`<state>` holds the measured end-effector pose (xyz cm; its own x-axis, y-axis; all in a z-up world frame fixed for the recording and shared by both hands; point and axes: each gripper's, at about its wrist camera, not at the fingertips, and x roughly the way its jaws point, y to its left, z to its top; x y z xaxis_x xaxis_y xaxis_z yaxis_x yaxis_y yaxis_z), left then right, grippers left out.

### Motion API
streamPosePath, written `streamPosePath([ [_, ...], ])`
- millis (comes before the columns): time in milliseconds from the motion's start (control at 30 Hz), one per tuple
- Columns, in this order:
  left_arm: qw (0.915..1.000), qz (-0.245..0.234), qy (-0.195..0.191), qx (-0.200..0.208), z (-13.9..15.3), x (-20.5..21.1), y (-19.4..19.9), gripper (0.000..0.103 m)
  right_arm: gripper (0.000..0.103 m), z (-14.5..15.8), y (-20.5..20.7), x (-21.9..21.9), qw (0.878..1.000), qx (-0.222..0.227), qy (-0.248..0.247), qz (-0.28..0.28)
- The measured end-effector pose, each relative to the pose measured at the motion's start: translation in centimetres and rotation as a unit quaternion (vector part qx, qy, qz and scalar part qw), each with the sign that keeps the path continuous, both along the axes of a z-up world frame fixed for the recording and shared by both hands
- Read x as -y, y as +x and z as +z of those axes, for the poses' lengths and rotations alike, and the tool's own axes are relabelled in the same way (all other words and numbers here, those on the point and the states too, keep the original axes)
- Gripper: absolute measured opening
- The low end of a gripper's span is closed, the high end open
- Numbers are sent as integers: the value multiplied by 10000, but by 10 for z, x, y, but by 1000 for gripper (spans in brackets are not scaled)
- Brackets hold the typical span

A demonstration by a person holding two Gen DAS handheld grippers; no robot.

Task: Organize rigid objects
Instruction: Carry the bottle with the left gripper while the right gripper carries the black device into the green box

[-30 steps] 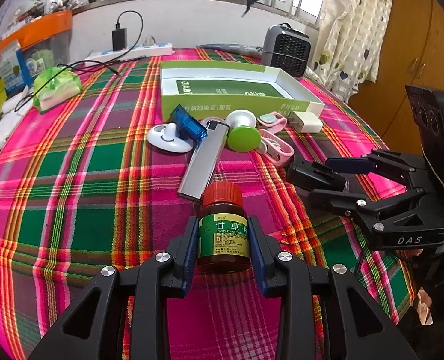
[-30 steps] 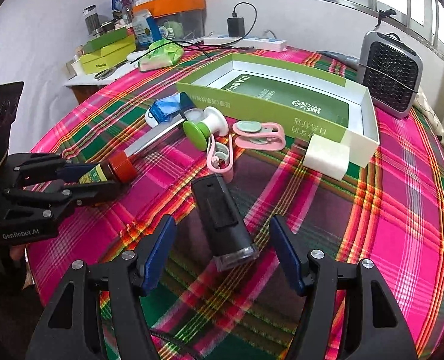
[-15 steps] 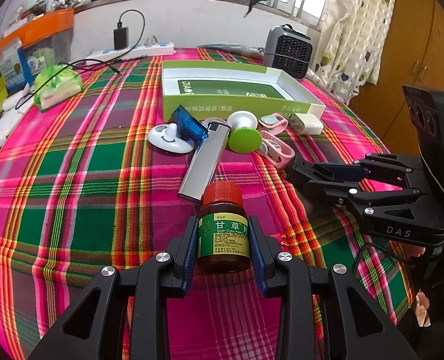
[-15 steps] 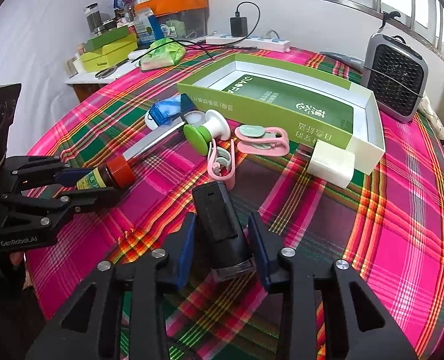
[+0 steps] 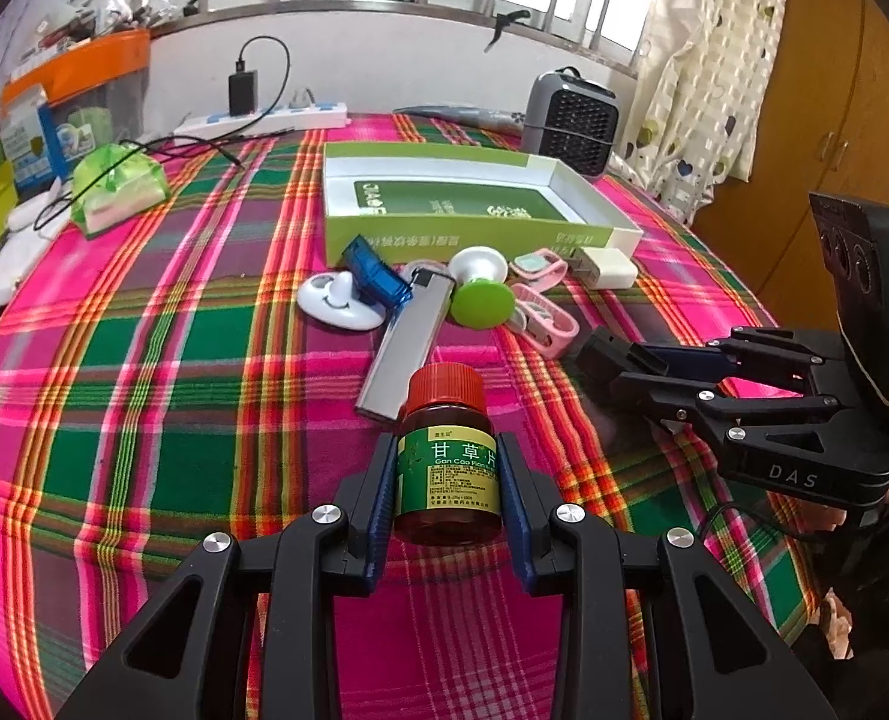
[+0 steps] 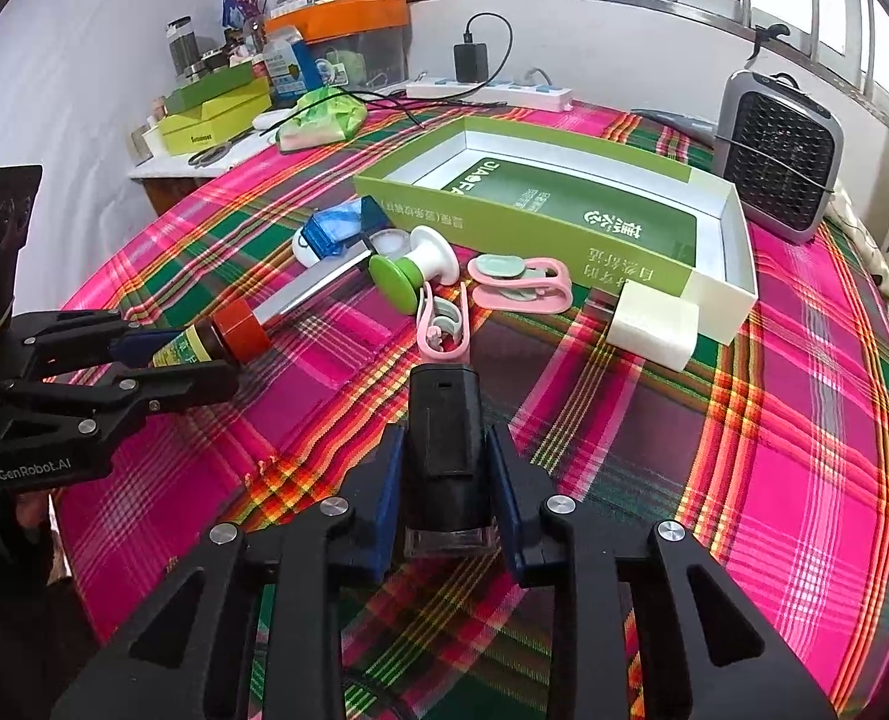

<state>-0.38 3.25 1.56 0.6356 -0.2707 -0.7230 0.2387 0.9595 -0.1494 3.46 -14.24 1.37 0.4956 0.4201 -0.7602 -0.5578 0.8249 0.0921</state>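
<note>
In the left wrist view, the left gripper (image 5: pixel 447 489) clamps one brown medicine bottle (image 5: pixel 448 468) above the plaid tablecloth (image 5: pixel 162 396) — two pink clips (image 5: pixel 540 311) lie beyond. In the right wrist view, the right gripper (image 6: pixel 444 480) grips one black device (image 6: pixel 446 444) — one green box (image 6: pixel 540 222) stands near the window.

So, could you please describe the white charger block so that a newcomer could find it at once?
Start at the open green-and-white box on the plaid tablecloth. The white charger block lies on the cloth against the box's near white corner, just right of the pink clips. It is the only plain white, boxy item in the clutter.
</note>
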Motion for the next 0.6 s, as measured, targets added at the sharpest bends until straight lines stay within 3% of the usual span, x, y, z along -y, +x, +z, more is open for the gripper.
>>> streamPosePath([
  [600, 9996, -65, -10, 279, 36, 7, 45, 31, 29, 30, 26, 17, 9980, 128, 214, -584],
])
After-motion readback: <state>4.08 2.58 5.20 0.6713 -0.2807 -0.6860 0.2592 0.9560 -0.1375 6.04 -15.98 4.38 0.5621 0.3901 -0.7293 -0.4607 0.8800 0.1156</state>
